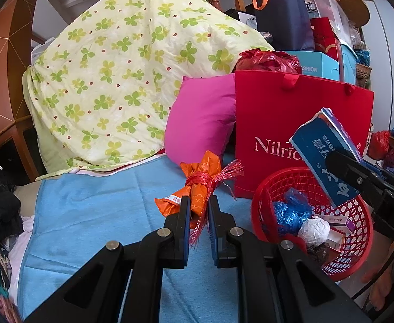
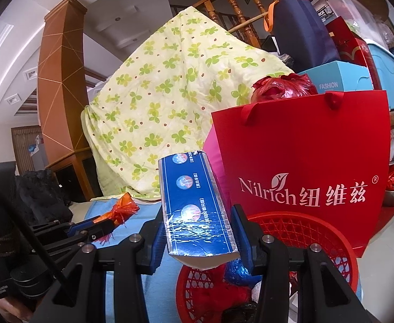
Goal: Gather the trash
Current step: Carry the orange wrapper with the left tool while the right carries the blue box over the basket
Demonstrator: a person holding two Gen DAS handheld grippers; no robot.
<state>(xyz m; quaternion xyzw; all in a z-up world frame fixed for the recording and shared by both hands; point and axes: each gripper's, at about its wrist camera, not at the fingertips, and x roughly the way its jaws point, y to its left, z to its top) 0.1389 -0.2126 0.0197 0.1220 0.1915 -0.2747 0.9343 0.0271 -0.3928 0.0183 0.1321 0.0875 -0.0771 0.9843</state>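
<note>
Only the left view shows the crumpled blue plastic (image 1: 291, 211) and white paper ball (image 1: 313, 228) inside the round red lattice basket (image 1: 358, 231). The left hand-held gripper (image 1: 199, 202) is clenched on a crinkly orange wrapper tied with red raffia (image 1: 199, 185). The right hand-held gripper (image 2: 197, 227), above that basket, grasps a glossy blue rectangular carton (image 2: 194, 210).

Blue box (image 2: 197, 210): glossy printed card, foil-silver edges, creased clear film.
Orange wrapper (image 1: 197, 188): crinkled shiny plastic, tied with frayed red raffia.
Basket (image 1: 355, 231): red plastic lattice, slightly glossy.
Red bag (image 2: 304, 161): smooth matt paper, ribbon handles.
Blue cover (image 1: 102, 215): soft matt cloth.
Quilt (image 1: 116, 80): wrinkled printed cotton.
Grippers' fingers (image 1: 180, 228): matt black plastic, metal pins.
</note>
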